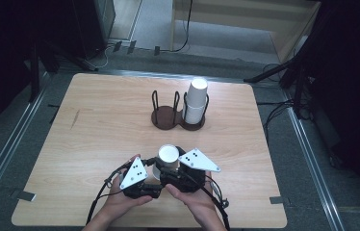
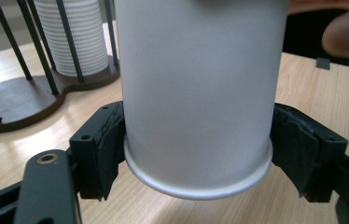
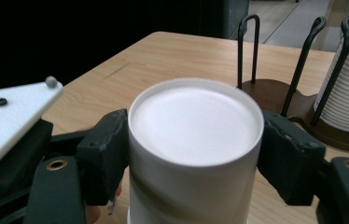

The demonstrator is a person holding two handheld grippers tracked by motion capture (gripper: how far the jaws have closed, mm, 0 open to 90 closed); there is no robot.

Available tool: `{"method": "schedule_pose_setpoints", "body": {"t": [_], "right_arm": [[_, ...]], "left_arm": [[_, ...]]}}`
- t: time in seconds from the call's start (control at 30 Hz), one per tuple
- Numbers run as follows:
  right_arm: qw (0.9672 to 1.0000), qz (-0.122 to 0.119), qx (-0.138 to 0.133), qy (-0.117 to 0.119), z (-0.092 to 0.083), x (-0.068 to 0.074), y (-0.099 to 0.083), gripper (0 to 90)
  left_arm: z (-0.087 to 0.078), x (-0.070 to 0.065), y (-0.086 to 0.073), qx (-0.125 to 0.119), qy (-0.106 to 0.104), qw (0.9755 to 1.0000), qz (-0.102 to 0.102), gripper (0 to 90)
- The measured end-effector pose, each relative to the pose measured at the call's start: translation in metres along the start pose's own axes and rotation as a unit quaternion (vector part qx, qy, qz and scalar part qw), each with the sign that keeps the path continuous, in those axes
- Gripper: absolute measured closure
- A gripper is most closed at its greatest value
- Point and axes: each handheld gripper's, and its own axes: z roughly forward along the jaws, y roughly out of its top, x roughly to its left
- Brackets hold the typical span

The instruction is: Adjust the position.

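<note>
Both grippers are meeting on one upside-down white paper cup (image 1: 168,159) near the table's (image 1: 96,144) front edge. To separate it cleanly, the left gripper (image 2: 198,154) should be squeezing just above the rolled rim, its pads flanking the wall there. The right gripper (image 3: 195,154) is bracketing the cup's upper part, pads touching its sides, grip looking light.

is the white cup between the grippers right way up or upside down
Upside down. The white cup shows its closed flat base on top in the right gripper view, and its rolled rim sits at the bottom in the left gripper view.
</note>
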Motion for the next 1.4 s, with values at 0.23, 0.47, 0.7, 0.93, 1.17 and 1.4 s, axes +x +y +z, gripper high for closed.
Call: {"method": "schedule_pose_setpoints", "body": {"t": [0.23,0.47,0.7,0.93,1.17,1.4], "right_arm": [[1.0000,0.006,0.005,0.002,0.002,0.001,-0.001,22.1],[0.9998,0.013,0.014,0.004,0.006,0.001,-0.005,19.5],[0.9995,0.022,0.021,-0.001,0.011,0.002,-0.010,17.3],[0.9990,0.033,0.029,-0.002,0.014,0.002,-0.013,15.7],[0.9989,0.034,0.031,-0.006,0.015,0.002,-0.014,15.2],[0.9993,0.025,0.026,-0.013,0.013,0.003,-0.014,21.5]], "left_arm": [[-0.003,0.002,0.001,-0.015,0.008,0.9999,-0.002,24.4],[-0.005,0.003,0.002,-0.024,0.016,0.9996,0.002,25.2],[-0.005,0.002,0.003,-0.033,0.019,0.9993,0.008,26.0],[-0.005,0.002,0.002,-0.038,0.025,0.9988,0.016,26.2],[-0.005,0.001,0.002,-0.040,0.028,0.9986,0.022,26.7],[-0.003,0.002,0.000,-0.036,0.026,0.9987,0.024,22.7]]}}
